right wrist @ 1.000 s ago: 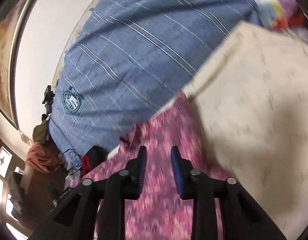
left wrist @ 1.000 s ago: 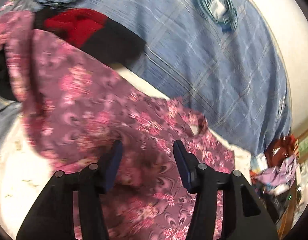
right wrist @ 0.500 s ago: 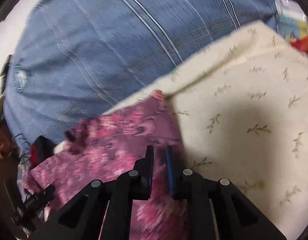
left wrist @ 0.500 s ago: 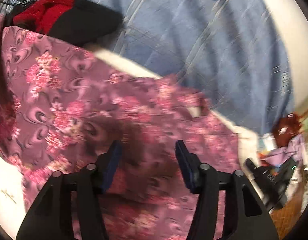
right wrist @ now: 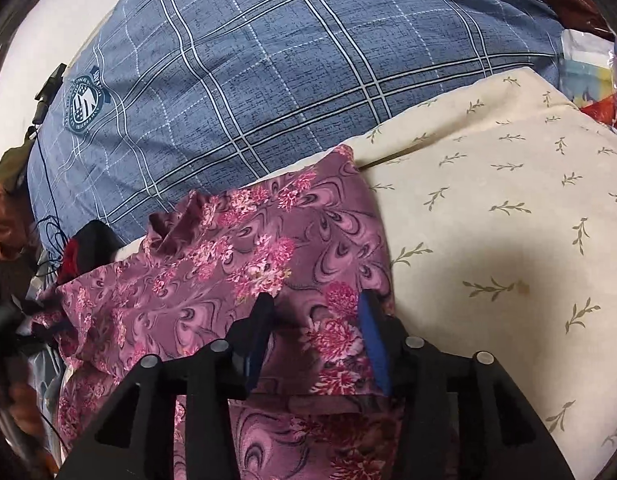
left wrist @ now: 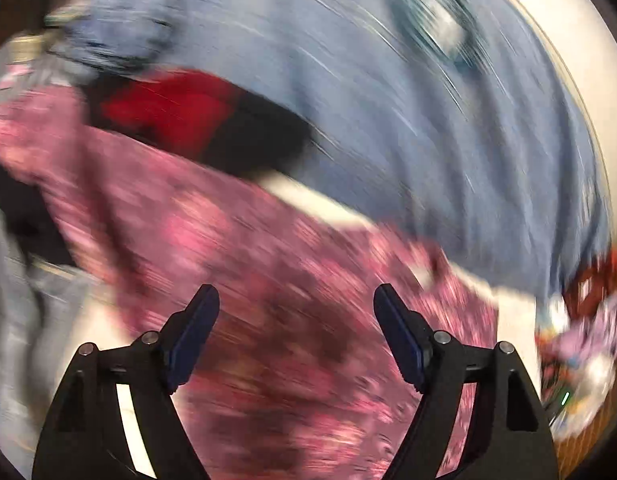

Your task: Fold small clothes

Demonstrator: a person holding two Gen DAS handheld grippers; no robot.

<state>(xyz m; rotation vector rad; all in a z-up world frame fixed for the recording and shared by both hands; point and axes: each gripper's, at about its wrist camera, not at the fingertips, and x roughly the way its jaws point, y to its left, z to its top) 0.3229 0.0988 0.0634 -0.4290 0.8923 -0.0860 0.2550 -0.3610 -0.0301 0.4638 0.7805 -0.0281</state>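
A purple-pink floral garment lies spread on a cream leaf-print sheet. My right gripper is open just over the garment's right edge, with a fold of the cloth beneath its fingers. In the left wrist view the picture is blurred by motion; the same garment fills the lower half and my left gripper is wide open above it, holding nothing.
A large blue plaid pillow lies behind the garment. A red and black garment sits at the garment's far left corner. Colourful clutter lies at the bed's right end. A white wall stands behind.
My right gripper was nearly shut on the garment's edge half a second ago and has opened. My left gripper has opened wider and is swinging fast, blurring its view.
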